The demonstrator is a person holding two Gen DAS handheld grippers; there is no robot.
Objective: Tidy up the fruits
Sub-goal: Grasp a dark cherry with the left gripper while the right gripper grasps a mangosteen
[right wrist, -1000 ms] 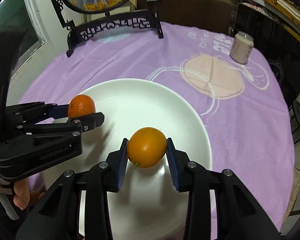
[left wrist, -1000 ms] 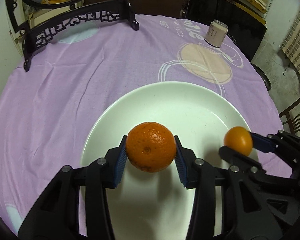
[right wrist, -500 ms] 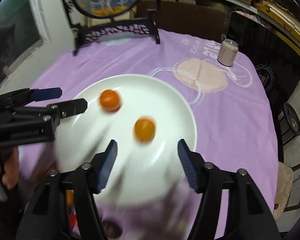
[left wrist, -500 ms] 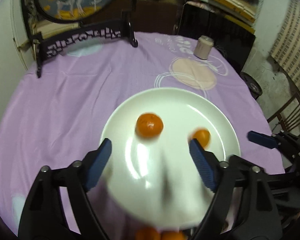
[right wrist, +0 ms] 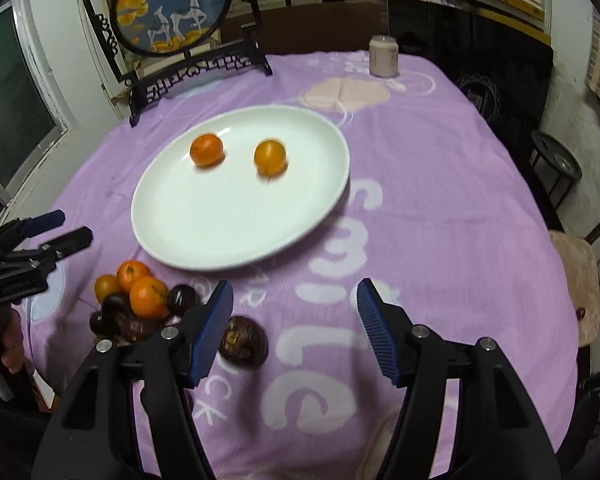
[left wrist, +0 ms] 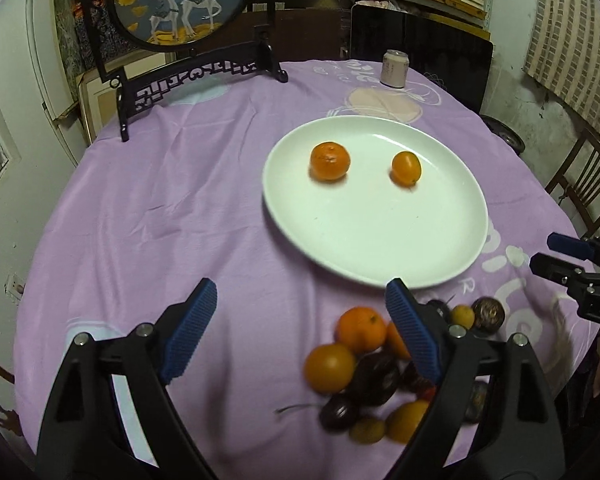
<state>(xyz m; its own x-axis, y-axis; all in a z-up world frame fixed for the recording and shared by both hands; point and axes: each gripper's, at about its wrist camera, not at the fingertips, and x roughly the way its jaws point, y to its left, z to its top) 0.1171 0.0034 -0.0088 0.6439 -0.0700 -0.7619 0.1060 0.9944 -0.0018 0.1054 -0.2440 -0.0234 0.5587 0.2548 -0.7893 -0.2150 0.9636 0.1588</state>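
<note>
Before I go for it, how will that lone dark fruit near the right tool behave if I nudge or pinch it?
The dark fruit looks rounded and lies alone on the tablecloth, so a nudge would probably roll it. Its surface looks wrinkled, perhaps soft, so pinch gently. The right tool is open wide enough to straddle it.

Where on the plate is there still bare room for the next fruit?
The near half of the plate is bare, from the orange and the yellower fruit down to the rim. It is crowded off the plate, at the fruit pile beside the near-left rim.
</note>
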